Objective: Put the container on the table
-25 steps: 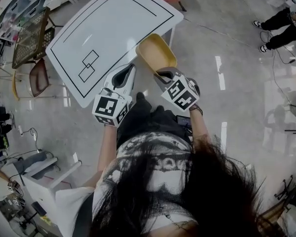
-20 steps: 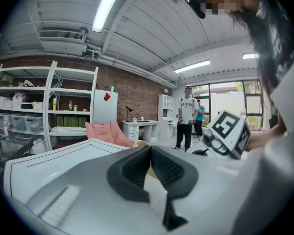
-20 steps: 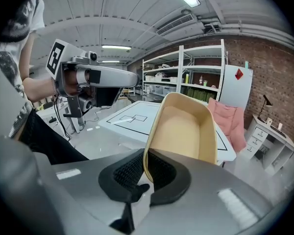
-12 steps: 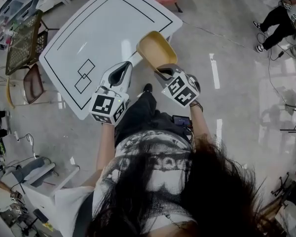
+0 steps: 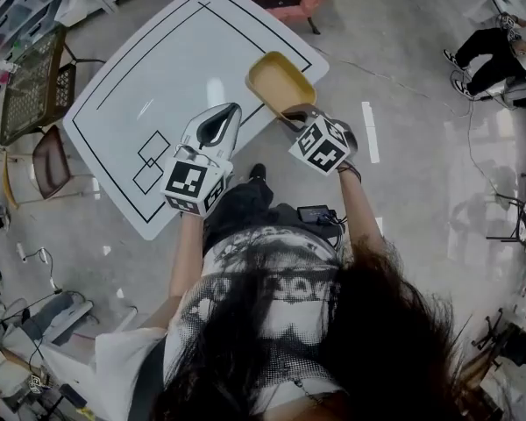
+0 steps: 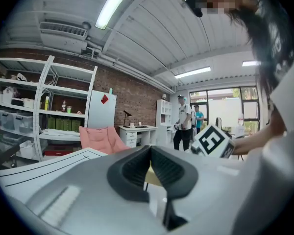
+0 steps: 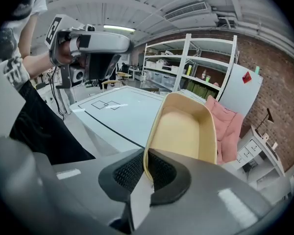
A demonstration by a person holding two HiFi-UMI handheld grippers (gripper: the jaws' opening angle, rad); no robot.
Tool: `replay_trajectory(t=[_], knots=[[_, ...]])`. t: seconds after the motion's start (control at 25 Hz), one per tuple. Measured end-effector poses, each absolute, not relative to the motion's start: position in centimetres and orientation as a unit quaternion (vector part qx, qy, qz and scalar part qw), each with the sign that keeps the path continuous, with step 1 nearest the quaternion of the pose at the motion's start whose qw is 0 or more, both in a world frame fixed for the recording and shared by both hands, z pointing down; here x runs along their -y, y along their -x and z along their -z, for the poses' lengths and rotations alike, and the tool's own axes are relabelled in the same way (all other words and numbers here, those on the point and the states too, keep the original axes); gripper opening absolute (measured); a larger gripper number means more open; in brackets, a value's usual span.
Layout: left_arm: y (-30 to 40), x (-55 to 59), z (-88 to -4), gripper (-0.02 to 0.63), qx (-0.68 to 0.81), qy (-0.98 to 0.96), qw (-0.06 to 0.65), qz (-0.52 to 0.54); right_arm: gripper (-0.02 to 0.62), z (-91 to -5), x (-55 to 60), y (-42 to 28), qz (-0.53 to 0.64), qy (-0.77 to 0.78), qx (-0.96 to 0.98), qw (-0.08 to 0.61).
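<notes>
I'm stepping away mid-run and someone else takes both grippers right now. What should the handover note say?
Left gripper: shut, empty, over the near edge of the white table.
Right gripper: shut on the rim of the tan container, which it holds tilted in the air at the table's edge.
Done: the container is gripped and at the table.
Left: lower it onto the tabletop, open the right jaws, pull back.

tan container [image 5: 280, 84] at upper centre looked like smooth, matt plastic, white table [image 5: 158, 68] was glossy with light reflections, floor [image 5: 403, 191] was polished and shiny, right gripper [image 7: 146, 165] pads [image 7: 127, 172] were dark, ribbed, rubbery
</notes>
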State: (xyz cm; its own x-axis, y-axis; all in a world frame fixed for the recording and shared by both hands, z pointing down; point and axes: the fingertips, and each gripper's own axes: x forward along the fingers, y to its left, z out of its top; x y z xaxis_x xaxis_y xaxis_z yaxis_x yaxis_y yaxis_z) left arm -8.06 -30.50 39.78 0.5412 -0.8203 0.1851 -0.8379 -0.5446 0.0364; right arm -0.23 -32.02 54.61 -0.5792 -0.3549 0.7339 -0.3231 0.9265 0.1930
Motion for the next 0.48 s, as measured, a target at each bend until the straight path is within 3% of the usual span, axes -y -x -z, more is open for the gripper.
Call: replay_trajectory(t=[0.48], knots=[[12.1, 36.4, -40.5, 0.000, 0.470, -0.877, 0.073, -0.066, 0.026, -59.5, 42.5, 3.7, 0.062, -0.152, 0.853, 0.495]])
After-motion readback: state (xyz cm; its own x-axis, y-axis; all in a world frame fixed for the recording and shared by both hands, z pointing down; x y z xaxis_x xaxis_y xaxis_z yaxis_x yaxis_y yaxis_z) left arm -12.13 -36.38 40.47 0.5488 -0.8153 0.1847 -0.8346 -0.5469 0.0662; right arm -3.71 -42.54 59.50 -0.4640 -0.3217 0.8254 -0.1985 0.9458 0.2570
